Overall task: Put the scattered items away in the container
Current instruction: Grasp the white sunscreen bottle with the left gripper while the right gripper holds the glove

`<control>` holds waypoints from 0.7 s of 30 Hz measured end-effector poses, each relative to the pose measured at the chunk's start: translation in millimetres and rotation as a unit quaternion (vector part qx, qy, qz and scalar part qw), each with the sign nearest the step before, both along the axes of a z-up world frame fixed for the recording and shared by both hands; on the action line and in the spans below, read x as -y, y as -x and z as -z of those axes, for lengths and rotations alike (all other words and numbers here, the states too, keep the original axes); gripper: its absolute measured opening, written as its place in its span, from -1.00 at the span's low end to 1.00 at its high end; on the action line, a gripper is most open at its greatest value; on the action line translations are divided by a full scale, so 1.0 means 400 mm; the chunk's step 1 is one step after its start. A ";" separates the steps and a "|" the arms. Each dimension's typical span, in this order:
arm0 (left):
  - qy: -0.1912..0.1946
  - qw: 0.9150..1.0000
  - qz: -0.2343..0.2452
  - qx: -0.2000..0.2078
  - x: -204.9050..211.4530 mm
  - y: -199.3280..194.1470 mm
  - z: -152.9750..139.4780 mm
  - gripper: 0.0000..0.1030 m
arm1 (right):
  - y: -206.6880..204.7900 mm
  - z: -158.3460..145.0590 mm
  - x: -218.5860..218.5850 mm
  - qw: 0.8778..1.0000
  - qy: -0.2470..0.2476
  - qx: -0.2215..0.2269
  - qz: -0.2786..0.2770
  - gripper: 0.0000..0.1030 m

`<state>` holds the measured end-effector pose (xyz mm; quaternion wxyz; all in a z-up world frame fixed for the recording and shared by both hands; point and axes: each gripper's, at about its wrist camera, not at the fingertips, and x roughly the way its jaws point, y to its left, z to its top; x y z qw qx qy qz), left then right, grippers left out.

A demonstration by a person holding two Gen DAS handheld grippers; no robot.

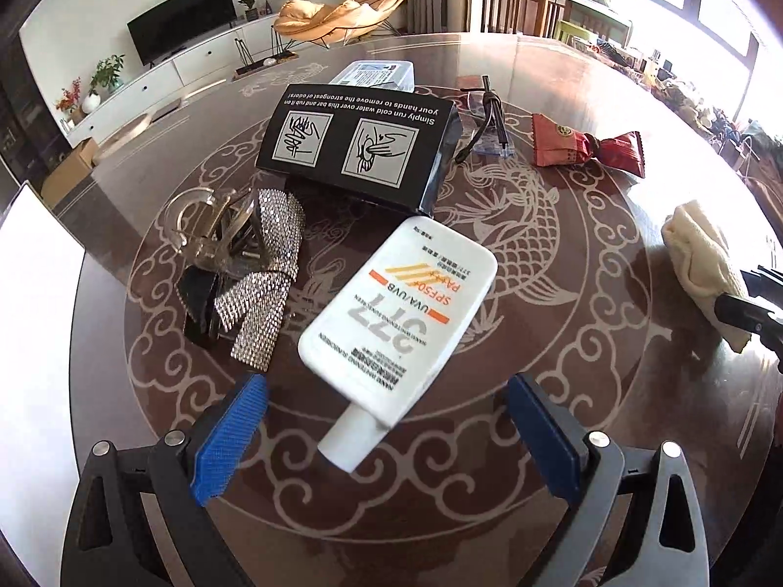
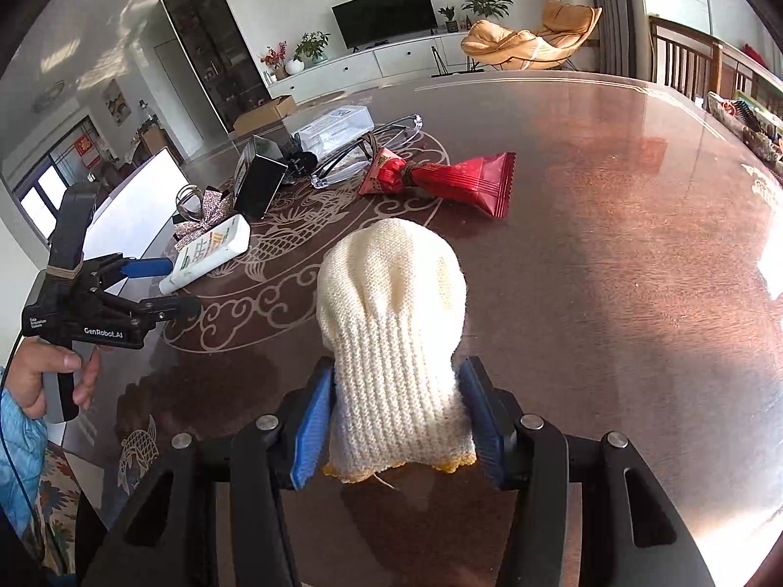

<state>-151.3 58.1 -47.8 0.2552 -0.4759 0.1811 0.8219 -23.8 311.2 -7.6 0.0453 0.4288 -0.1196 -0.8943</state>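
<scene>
A: Two grippers, two jobs. Your right gripper (image 2: 394, 420) has its blue pads pressed into the ribbed cuff of the cream knitted glove (image 2: 391, 303), so that one is gripped. Why the cuff, do you think?

B: It looks like the firmest, narrowest part. The soft body hangs forward past the pads and would likely slip or bunch if you pinched there.

A: And your left gripper (image 1: 386, 433)?

B: Its jaws stand wide apart, nothing pressed between them. You have it pointed down at the white sunscreen bottle (image 1: 399, 313), whose cap end lies between the pads without touching either. I'd judge you are lining up to take it by the neck.

A: Why is the bottle lying like that?

B: It is flat on the table (image 1: 587, 254), label up, its far end reaching the black box (image 1: 357, 142) and the rhinestone bow (image 1: 266, 283) just beside it. Coming in from the cap end keeps you off both.

A: Where is the container?

B: I can't say for certain. A white flat shape (image 2: 132, 205) sits at the table edge beyond the left gripper; it may be the container, but no rim or wall shows.

A: What is left out?

B: The red snack packets (image 2: 440, 178), the clear glasses (image 2: 364, 154) and a plastic case (image 2: 333, 129) lie scattered farther back.
</scene>
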 end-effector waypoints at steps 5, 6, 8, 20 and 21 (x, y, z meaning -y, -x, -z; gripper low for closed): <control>-0.021 0.999 0.025 0.009 -0.050 0.032 0.005 0.91 | 0.003 0.002 -0.003 1.000 0.006 -0.011 0.001 0.02; -0.022 0.999 0.027 0.003 -0.057 0.027 0.003 0.83 | 0.003 0.002 -0.004 1.000 0.008 -0.013 0.003 0.02; -0.032 0.999 0.027 -0.003 -0.064 0.016 -0.009 0.38 | 0.002 0.003 -0.003 1.000 0.008 -0.016 0.003 0.02; -0.060 0.989 -0.132 -0.017 0.021 -0.217 -0.010 0.02 | -0.028 0.001 0.015 0.999 -0.030 -0.013 -0.016 0.00; -0.058 0.988 -0.144 -0.020 0.033 -0.242 -0.008 0.02 | -0.034 0.001 0.012 0.999 -0.032 -0.012 -0.015 0.03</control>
